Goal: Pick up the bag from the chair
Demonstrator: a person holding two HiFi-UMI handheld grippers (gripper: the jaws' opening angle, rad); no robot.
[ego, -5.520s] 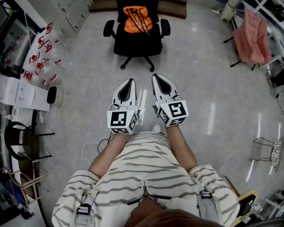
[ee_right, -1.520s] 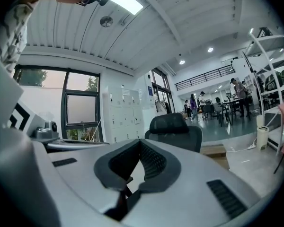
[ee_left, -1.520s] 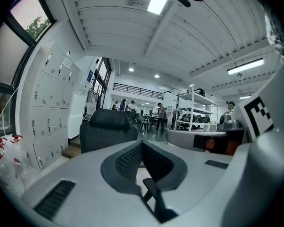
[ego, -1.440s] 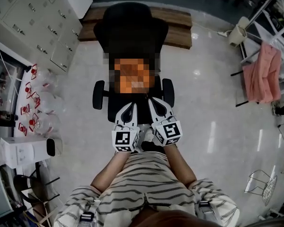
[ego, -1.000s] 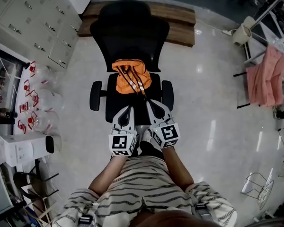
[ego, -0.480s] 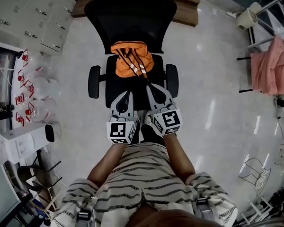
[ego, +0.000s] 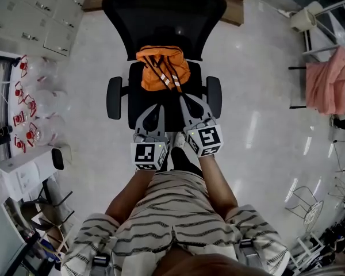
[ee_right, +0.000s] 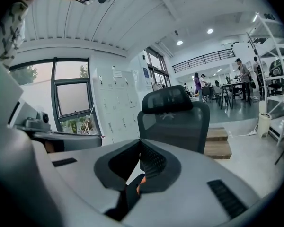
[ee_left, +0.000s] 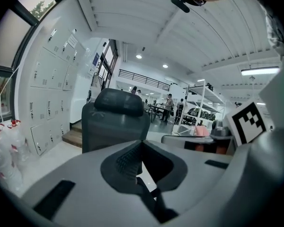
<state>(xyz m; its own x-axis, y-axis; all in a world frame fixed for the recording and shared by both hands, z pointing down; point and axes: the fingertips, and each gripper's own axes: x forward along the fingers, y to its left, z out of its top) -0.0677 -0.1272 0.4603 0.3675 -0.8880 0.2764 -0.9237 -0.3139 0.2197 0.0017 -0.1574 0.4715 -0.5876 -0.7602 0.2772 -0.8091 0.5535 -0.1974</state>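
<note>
Both the left tongs (ego: 153,109) and right tongs (ego: 187,100) are pressed together, empty. The orange bag (ego: 161,68) lies just beyond them on the office chair (ego: 161,16), its straps running near-to-far toward the nearer right tongs.

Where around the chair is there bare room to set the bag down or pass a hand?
Bare: floor right of the chair, up to the pink cloth. Narrow: seat strips beside the bag. Crowded: bottles and cabinets at left; left gripper and right gripper over the seat front.
</note>
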